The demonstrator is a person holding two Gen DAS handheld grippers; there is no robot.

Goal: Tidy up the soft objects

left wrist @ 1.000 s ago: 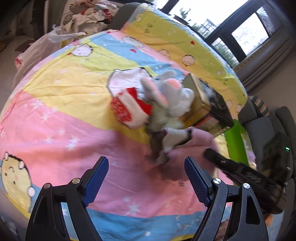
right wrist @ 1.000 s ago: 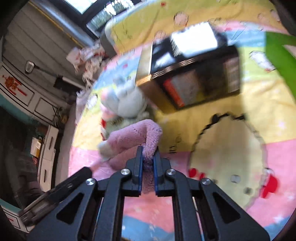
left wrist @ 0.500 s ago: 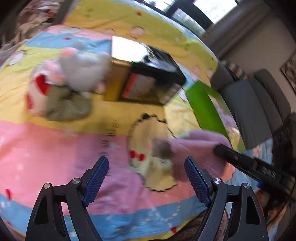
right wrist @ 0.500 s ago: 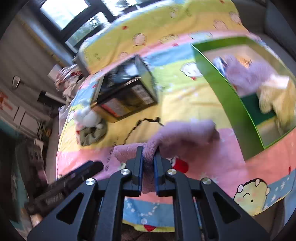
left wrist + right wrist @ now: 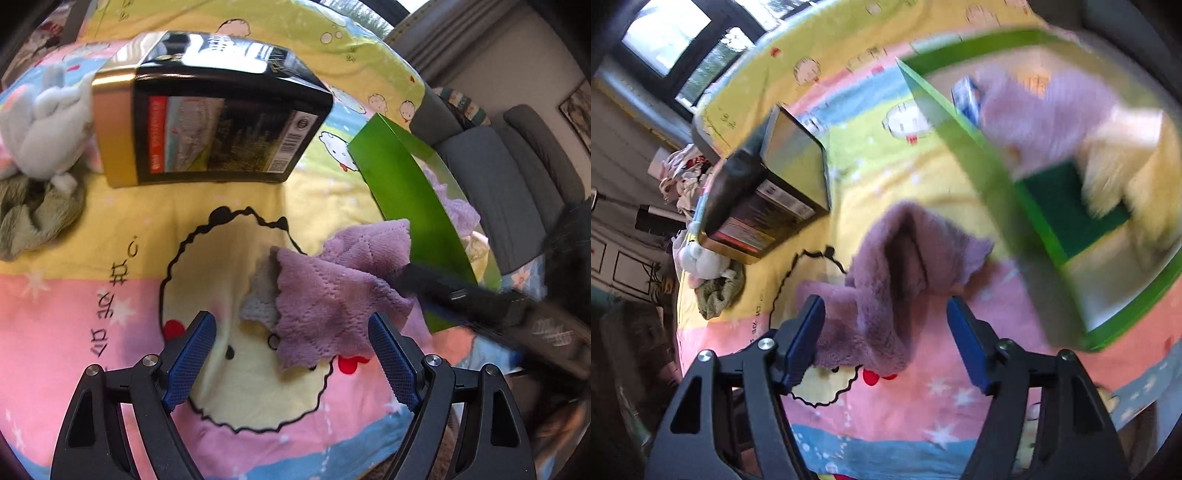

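Note:
A purple fuzzy cloth [image 5: 897,266] lies crumpled on the cartoon bedspread, just left of the green box [image 5: 997,177]. My right gripper [image 5: 886,339] stands over its near end, jaws opening, the cloth loose between them and not pinched. In the left wrist view the same cloth [image 5: 332,295] sits ahead of my left gripper [image 5: 291,354], which is open and holds nothing. A dark finger [image 5: 461,295] of the right gripper reaches in from the right. A grey plush [image 5: 48,125] and a green cloth [image 5: 33,221] lie far left.
A black and gold box [image 5: 207,110] stands on the bedspread behind the cloth. The green box holds a purple soft thing [image 5: 1045,110] and a yellow plush [image 5: 1126,166]. A grey sofa [image 5: 517,177] is at the right, a window behind.
The right gripper carried the purple cloth from beside the plush toys to the green box, then its jaws parted and released it. The left gripper swung right too, staying open.

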